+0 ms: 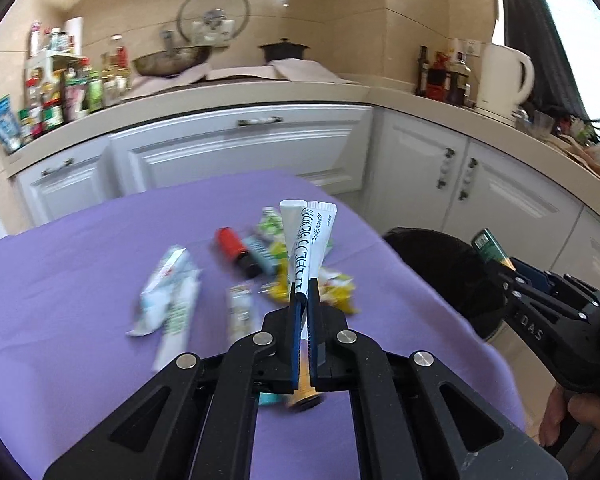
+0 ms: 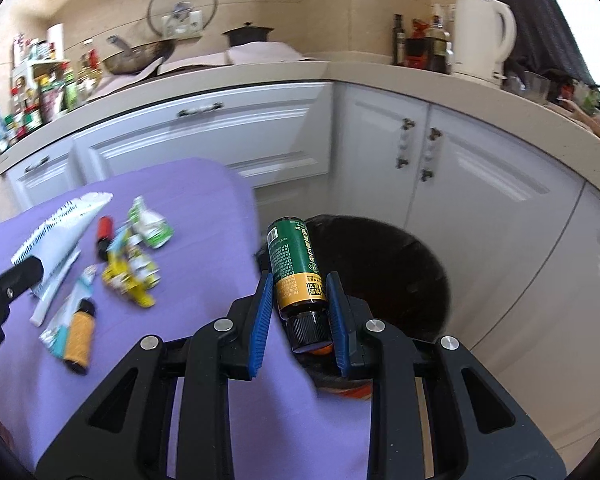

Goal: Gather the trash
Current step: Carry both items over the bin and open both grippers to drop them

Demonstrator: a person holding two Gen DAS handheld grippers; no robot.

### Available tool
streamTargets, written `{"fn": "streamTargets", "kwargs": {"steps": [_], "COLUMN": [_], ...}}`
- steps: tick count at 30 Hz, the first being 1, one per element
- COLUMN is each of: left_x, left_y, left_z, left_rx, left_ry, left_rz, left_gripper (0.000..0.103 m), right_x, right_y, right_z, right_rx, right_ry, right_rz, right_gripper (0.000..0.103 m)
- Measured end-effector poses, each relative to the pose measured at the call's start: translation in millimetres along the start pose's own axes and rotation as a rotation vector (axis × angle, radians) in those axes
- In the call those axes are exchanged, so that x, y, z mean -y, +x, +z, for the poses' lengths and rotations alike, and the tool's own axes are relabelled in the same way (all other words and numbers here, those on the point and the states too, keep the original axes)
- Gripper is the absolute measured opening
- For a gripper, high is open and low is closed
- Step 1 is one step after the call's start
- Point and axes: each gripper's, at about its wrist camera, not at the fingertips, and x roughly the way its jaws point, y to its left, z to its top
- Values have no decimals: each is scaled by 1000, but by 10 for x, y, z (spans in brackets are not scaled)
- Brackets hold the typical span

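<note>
- The table cloth [image 1: 80, 280] is plain lilac purple.
- The tube [image 1: 306, 240] in the left gripper [image 1: 305, 292] is white with black lettering.
- The bottle [image 2: 294, 256] in the right gripper [image 2: 300, 292] has a dark green label with pale print, a yellow-orange band below it and a black cap.
- Both grippers are black with blue pads [image 2: 262, 320].
- The bin [image 2: 380, 272] off the cloth's right edge is black inside.
- A small bottle [image 2: 78, 338] near the cloth's left edge is orange with black ends.
- A crumpled wrapper [image 2: 130, 276] is yellow.
- A small cylinder [image 1: 232, 244] mid-cloth is red and black.
- The cabinet doors [image 2: 460, 184] are white, the kettle [image 2: 480, 36] cream.
</note>
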Motion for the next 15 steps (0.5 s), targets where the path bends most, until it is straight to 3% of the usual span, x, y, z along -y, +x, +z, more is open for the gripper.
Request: {"fn": "streamTargets", "kwargs": {"steps": [7,15], "left_x": [448,802], "left_y": [281,627], "left_z": [132,215], "left_rx": [-1,-39], "left_ry": [58,107], "left_rz": [-49,-78], "left_gripper": [3,3], "right_x": [343,609], "right_y": [196,411], "right_z": [121,158], "right_rx": [13,-2], "right_ry": [39,69], "right_rz": [-73,-98], "right_gripper": [26,26]}}
